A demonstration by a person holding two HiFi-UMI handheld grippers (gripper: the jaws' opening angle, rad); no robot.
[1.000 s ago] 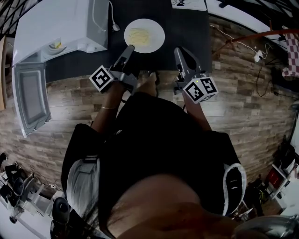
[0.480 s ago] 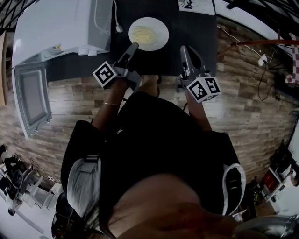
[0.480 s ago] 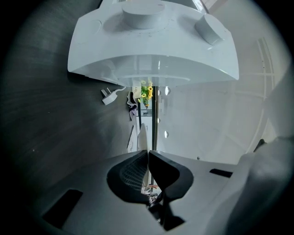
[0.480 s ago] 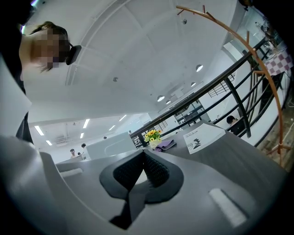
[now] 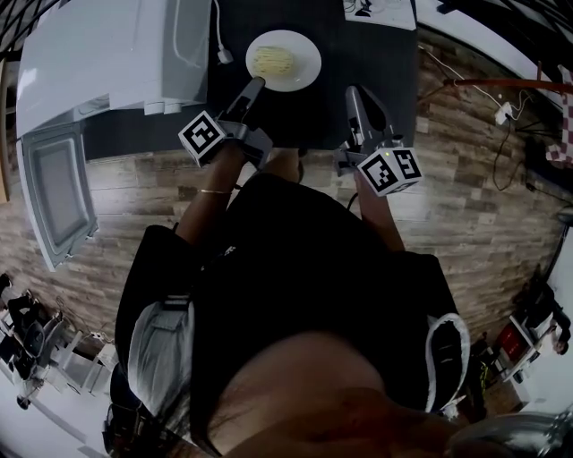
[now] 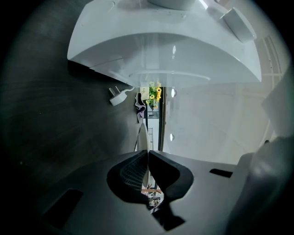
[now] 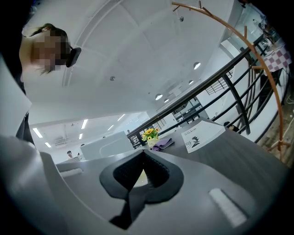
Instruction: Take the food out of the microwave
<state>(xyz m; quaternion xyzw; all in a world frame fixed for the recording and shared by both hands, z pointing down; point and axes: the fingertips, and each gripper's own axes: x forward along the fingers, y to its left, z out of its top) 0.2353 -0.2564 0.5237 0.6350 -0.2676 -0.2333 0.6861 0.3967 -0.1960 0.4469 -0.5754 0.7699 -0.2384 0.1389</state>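
Big open indoor hall here, more office floor or showroom than home kitchen. Wood-plank floor [image 5: 466, 197] all round, and at twelve o'clock a dark table [image 5: 376, 80] with a plate [image 5: 309, 55] of food, a microwave [image 5: 107, 54] at ten. Loose cables [image 5: 501, 113] at two o'clock, stacked gear [image 5: 36, 358] at eight. Overhead, a high white ceiling with recessed lights [image 7: 158, 97]. There's a long black railing [image 7: 220, 78] and flowers [image 7: 149, 134] on the tabletop.

White plug [image 5: 222, 56] lies on dark table [image 5: 394, 54]; printed card [image 5: 380, 9] nearby.
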